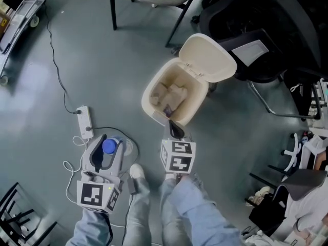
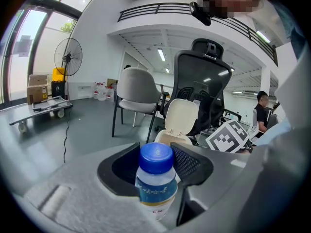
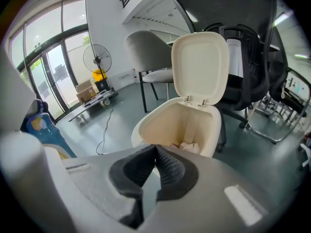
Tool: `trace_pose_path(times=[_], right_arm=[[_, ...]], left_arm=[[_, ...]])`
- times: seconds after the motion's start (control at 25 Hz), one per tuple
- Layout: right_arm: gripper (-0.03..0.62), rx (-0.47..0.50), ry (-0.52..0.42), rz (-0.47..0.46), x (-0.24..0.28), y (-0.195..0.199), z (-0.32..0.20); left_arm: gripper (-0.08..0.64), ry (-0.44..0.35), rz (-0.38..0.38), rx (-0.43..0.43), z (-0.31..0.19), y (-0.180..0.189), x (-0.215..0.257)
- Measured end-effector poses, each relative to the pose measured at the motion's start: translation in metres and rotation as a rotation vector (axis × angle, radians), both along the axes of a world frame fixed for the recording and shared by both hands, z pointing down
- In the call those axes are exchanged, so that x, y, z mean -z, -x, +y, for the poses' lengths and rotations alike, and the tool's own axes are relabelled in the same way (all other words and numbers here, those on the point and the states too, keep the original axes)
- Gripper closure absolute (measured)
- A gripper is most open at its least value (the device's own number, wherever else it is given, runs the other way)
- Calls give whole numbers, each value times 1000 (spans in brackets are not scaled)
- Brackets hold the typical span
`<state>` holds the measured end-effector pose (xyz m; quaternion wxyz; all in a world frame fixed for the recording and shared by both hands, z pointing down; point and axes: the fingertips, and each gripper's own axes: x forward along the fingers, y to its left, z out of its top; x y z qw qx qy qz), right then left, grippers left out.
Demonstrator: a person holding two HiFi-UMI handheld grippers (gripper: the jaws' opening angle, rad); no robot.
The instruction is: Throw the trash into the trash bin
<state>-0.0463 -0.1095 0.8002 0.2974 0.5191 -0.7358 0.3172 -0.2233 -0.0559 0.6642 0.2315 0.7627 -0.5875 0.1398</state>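
Note:
A cream trash bin (image 1: 154, 91) stands on the grey floor with its lid (image 1: 207, 58) swung up and back. Crumpled paper (image 1: 171, 95) lies inside. My left gripper (image 1: 110, 140) is low at the left, well short of the bin, shut on a small clear bottle (image 2: 155, 186) with a blue cap (image 1: 109, 146). My right gripper (image 1: 173, 124) hovers at the bin's near rim, its jaws shut with nothing between them. In the right gripper view the bin (image 3: 181, 123) fills the middle just beyond the closed jaws, and the paper (image 3: 190, 146) shows at its bottom.
A white power strip (image 1: 84, 121) and its cable lie on the floor left of the bin. Grey chair legs (image 1: 114, 8) stand behind it and a black office chair (image 1: 259, 60) at its right. The person's legs and a shoe (image 1: 137, 173) are between the grippers.

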Motion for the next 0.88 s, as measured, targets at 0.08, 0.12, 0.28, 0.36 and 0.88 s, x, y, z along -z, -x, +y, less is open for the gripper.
trace_pose_path(times=[0.08,0.12,0.28,0.36,0.88], right_arm=[[589,-21,-9,-10,12,-11,0],[589,-36,-12,-17,19,-18,0],[589,-93,-33,-34,53,-50,6],[589,-114,-56,-30,71,-69,5],[589,-234,-85,-72,113,-145,36]], left_arm=[[353,-5,2,-5,-3,-8,5],[353,-8,7,-7,-5,-13,7],[353,-25,28,-41,-10,-37,20],[353,-38,29,-55,-18,-51,31],[353,-51,48,-153,-26,-123,51]])
